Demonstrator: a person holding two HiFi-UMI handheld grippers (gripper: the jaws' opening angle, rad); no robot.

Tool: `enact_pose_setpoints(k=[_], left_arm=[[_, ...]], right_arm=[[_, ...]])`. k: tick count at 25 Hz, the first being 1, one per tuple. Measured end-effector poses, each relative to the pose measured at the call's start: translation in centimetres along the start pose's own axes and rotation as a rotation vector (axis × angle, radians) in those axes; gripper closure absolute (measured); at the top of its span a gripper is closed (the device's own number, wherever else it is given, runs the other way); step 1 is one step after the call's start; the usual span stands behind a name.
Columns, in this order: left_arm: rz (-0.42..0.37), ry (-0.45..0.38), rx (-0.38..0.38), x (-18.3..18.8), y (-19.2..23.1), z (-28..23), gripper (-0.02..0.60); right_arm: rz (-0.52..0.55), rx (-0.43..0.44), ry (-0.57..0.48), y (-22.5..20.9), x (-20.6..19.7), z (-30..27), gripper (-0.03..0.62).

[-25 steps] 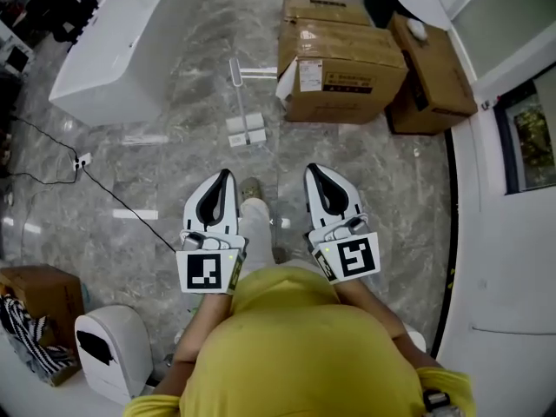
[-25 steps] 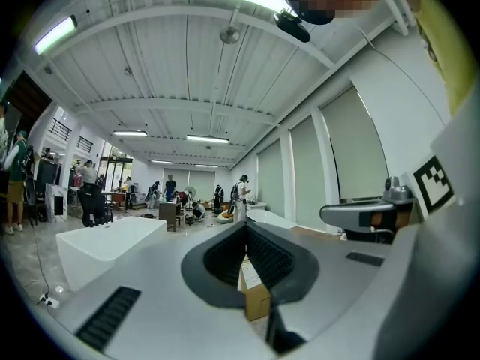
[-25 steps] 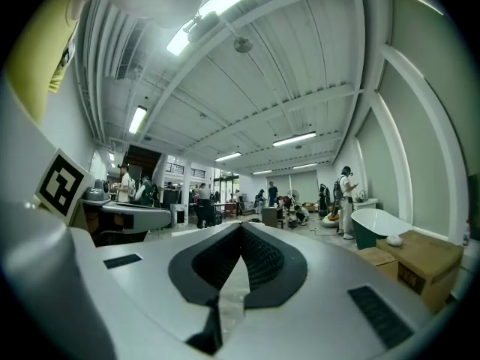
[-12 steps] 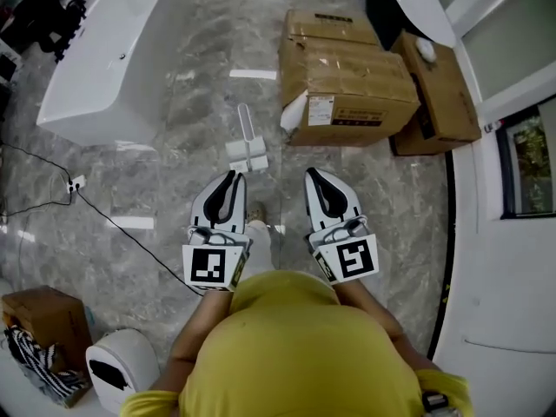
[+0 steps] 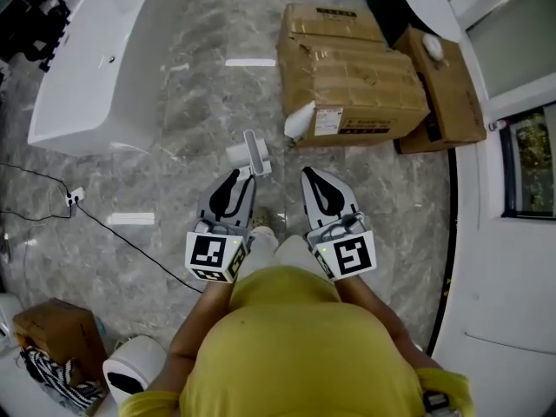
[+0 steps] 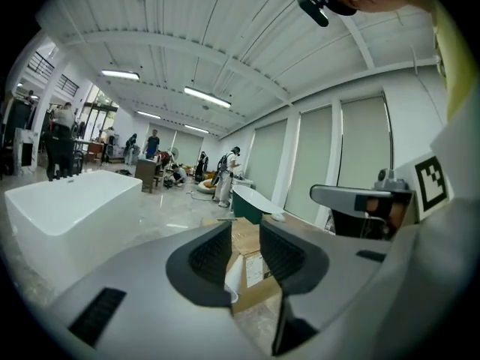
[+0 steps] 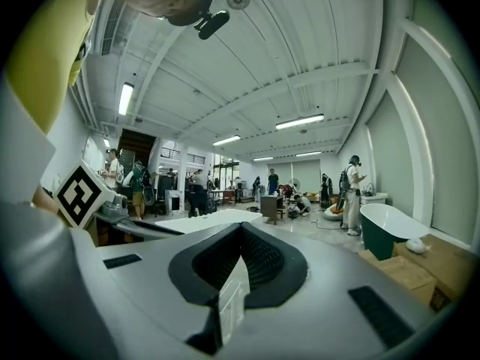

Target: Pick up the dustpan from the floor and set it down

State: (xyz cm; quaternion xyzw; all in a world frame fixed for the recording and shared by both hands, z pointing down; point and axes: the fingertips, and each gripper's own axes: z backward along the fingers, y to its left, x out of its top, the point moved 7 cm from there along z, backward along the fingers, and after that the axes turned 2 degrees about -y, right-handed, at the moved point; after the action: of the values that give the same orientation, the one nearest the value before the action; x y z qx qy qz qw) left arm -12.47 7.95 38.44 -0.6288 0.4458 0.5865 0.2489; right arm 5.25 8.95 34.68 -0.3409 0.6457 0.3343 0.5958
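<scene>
Head view: dustpan handle upright; left tool just opening, empty; right tool together

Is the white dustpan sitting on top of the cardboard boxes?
No, the dustpan stands on the grey marble floor, to the left of the cardboard boxes in the head view.

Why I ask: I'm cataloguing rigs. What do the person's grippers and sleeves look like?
Both the left gripper and right gripper have white shells with black ribbed fingers that taper forward. Each carries a cube with black-and-white square markers. The shirt is yellow with short sleeves. The left gripper's fingers have just been opening, with nothing between them.
</scene>
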Motion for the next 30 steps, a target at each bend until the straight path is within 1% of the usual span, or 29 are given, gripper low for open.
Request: enact_pose_setpoints(k=[2, 4, 8, 11, 14, 17, 20, 24, 26, 27, 30], left_arm=[[0.028, 0.03, -0.011, -0.6, 0.7, -1.1, 0.452], [0.078, 0.053, -0.02, -1.3, 1.4, -2.0, 0.449], [0.182, 0.104, -0.034, -2.8, 2.4, -3.6, 0.422], [0.249, 0.145, -0.043, -3.8, 3.1, -4.9, 0.422], [0.281, 0.194, -0.046, -5.1, 3.8, -6.1, 0.41], [0.293, 0.243, -0.054, -6.4, 4.3, -6.7, 0.408], [0.319, 0.278, -0.055, -7.7, 4.8, -7.3, 0.402], [0.394, 0.327, -0.07, -9.3, 5.8, -8.4, 0.386], [0.433, 0.352, -0.076, -10.1, 6.4, -9.0, 0.361], [0.45, 0.365, -0.083, -10.5, 6.6, -9.2, 0.339], [0.518, 0.396, -0.109, -11.6, 7.3, -10.2, 0.316]], right_arm=[[-0.008, 0.004, 0.018, -0.4, -0.5, -0.6, 0.583], [-0.009, 0.012, 0.034, -0.7, -0.9, -1.2, 0.583], [-0.003, 0.033, 0.058, -1.4, -1.6, -2.4, 0.583], [-0.014, 0.045, 0.061, -2.2, -2.1, -3.2, 0.583], [-0.017, 0.064, 0.057, -2.8, -2.6, -4.2, 0.583], [0.001, 0.102, 0.102, -3.0, -4.0, -4.9, 0.583], [-0.001, 0.124, 0.113, -3.1, -5.3, -5.7, 0.583], [-0.021, 0.138, 0.158, -3.4, -6.8, -6.7, 0.583], [-0.019, 0.144, 0.173, -3.5, -7.2, -7.2, 0.583], [-0.015, 0.147, 0.179, -3.6, -7.3, -7.4, 0.583], [-0.01, 0.15, 0.198, -4.0, -7.7, -8.0, 0.583]])
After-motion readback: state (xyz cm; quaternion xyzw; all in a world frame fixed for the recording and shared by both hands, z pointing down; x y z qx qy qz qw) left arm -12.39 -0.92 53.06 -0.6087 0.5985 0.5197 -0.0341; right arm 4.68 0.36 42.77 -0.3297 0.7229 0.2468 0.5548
